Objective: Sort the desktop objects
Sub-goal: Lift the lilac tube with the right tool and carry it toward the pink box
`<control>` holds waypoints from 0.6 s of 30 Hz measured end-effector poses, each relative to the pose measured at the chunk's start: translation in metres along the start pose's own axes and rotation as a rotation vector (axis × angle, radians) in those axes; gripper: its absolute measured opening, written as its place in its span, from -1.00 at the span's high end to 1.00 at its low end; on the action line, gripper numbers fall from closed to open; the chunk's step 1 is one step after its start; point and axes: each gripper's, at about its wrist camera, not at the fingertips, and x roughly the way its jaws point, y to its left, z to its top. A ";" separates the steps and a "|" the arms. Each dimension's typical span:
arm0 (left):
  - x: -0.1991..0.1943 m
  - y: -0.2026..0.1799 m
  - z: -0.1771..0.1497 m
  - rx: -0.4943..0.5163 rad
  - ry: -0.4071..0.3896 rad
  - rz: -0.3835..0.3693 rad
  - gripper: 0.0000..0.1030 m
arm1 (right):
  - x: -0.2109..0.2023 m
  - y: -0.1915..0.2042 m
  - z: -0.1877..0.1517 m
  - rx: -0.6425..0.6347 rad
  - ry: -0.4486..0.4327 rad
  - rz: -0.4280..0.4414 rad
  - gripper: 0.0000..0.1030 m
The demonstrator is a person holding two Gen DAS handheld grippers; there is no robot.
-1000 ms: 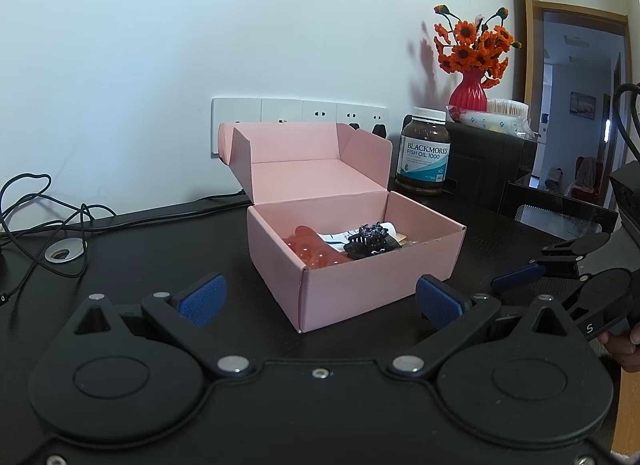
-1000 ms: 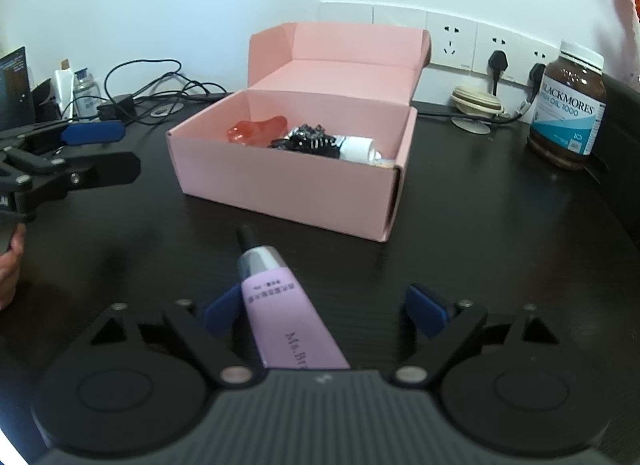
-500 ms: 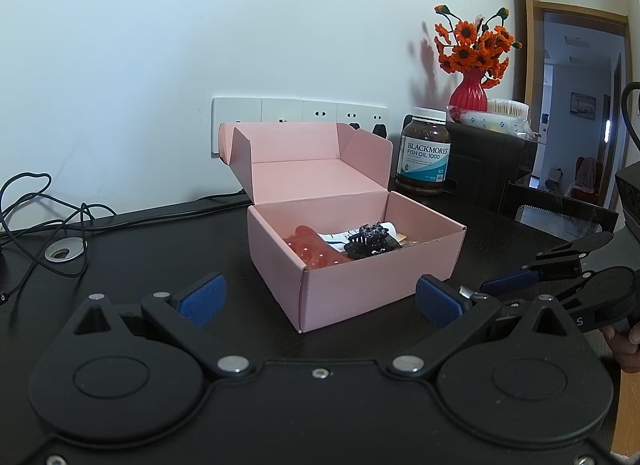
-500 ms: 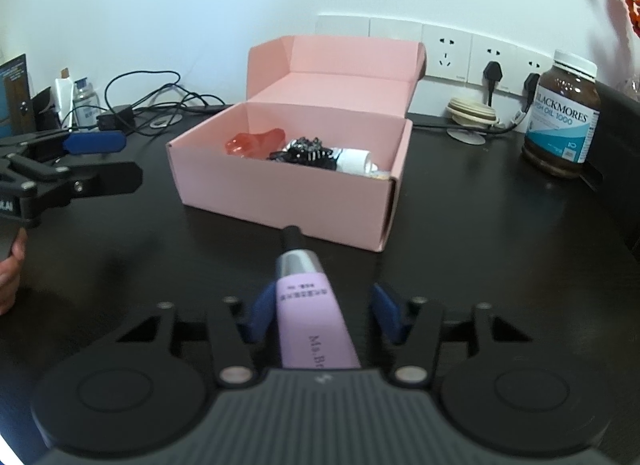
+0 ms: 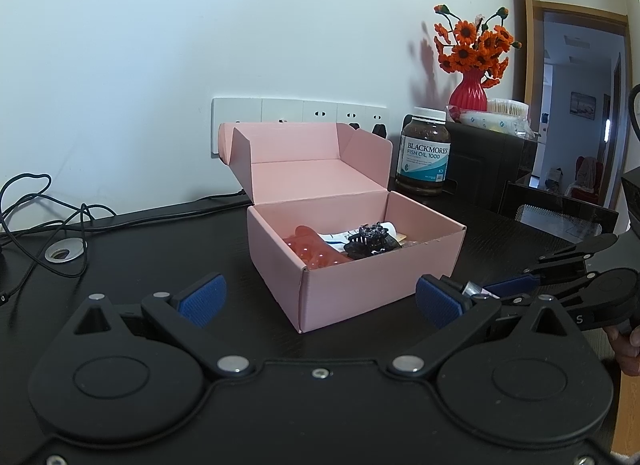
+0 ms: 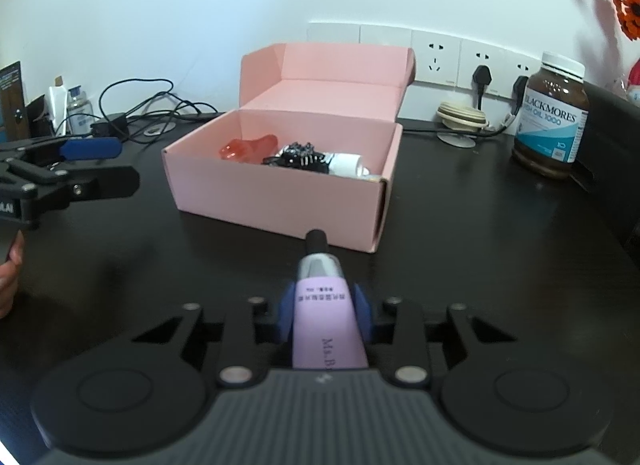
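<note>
Closing in from wide apart a second ago, the right tongs (image 6: pixel 325 307) now sit clamped on the lilac tube (image 6: pixel 320 301), which lies on the dark surface (image 6: pixel 480 233) just in front of the open pink box (image 6: pixel 280 189), its black cap toward the box. The left tongs (image 5: pixel 318 297) hang apart and empty, unmoved. With the grip made, lifting the tube into the box looks next

- You can read "BLACKMORES FISH OIL 1000" on the blue-and-white label of the brown jar (image 5: pixel 425 152) — it stands to the right of the pink box (image 5: pixel 352 261).
- In front of that box, the lilac tube (image 6: pixel 325 317) shows "Ms.B" — the rest runs out of view, and its small upper print is illegible.
</note>
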 end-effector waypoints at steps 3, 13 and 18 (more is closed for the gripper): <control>0.000 0.000 0.000 -0.001 0.000 0.000 -0.99 | -0.001 -0.002 -0.001 0.013 -0.004 -0.005 0.39; 0.000 0.001 -0.001 -0.002 0.001 -0.001 -1.00 | -0.010 0.005 -0.003 -0.023 -0.080 -0.034 0.40; 0.000 0.001 -0.001 -0.002 0.000 -0.001 -0.99 | -0.027 0.009 0.001 -0.032 -0.169 -0.055 0.40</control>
